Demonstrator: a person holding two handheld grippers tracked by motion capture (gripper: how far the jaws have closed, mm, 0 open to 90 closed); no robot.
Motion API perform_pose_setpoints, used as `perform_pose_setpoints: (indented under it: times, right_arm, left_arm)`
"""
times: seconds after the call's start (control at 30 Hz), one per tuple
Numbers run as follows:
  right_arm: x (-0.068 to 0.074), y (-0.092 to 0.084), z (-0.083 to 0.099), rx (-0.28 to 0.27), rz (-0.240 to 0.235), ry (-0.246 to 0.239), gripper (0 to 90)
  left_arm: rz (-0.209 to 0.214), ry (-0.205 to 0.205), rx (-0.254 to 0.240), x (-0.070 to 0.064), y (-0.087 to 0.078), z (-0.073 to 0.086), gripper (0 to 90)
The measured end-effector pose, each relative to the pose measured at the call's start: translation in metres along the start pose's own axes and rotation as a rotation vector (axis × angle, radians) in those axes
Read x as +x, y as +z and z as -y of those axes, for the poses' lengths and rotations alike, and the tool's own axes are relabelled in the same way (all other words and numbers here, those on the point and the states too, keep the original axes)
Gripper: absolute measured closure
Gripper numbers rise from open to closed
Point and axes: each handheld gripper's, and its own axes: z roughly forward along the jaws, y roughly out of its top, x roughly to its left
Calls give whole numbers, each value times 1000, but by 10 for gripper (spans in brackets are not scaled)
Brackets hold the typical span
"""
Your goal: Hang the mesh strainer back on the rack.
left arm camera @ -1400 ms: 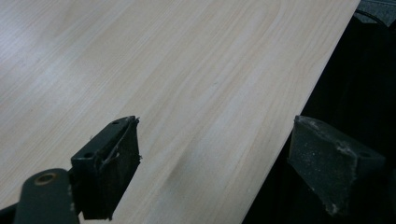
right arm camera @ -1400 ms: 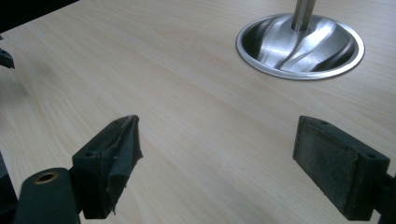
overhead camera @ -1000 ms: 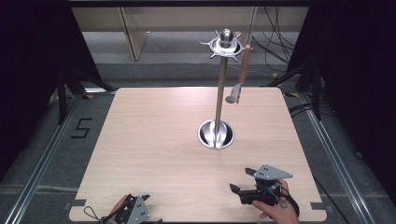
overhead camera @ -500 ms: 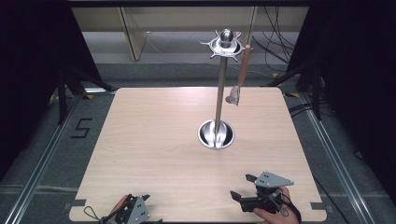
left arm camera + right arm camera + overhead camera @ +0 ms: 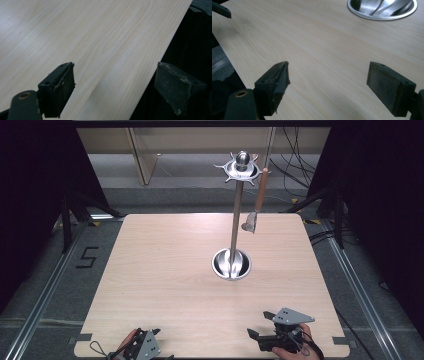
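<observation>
**Both tools idle at the near edge, stand alone mid-counter**

The left tool point(image 5: 150, 346) sits at the counter's point(image 5: 165, 270) near edge, around 7 o'clock, held in a hand point(image 5: 129, 340) that barely clears the bottom of the high view. In the left gripper view its jaws stand wide apart with nothing between them, one over the pale wood, the other out past the counter's edge above dark floor.

The right tool point(image 5: 267, 332) rests near 5 o'clock, a grey three-cornered plate on top, gripped by the other hand point(image 5: 295, 347). Its jaws are likewise spread and empty, hovering low over bare wood.

Nearest to them is the metal stand point(image 5: 235, 220): a round steel base point(image 5: 231, 264) just right of the counter's centre, well apart from both tools, with an upright pole rising to a spoked top ring. A utensil point(image 5: 256, 205) with a brown handle hangs from that ring on the 3 o'clock side, blade end down, clear of the pole. The rim of the base point(image 5: 382, 8) shows at the top of the right gripper view.
</observation>
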Motion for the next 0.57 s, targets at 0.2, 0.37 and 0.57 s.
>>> perform_pose_setpoints:
  times: [0.2, 0.37, 0.57]
  right_arm:
    - [4, -2, 2, 1, -9, 25, 187]
    - [4, -2, 2, 11, -3, 16, 186]
    - [4, -2, 2, 13, -5, 16, 185]
  left_arm:
    - [-2, -1, -1, 0, 0, 0, 155]
    - [-2, 0, -1, 0, 1, 0, 155]
    - [-1, -3, 2, 0, 0, 0, 155]
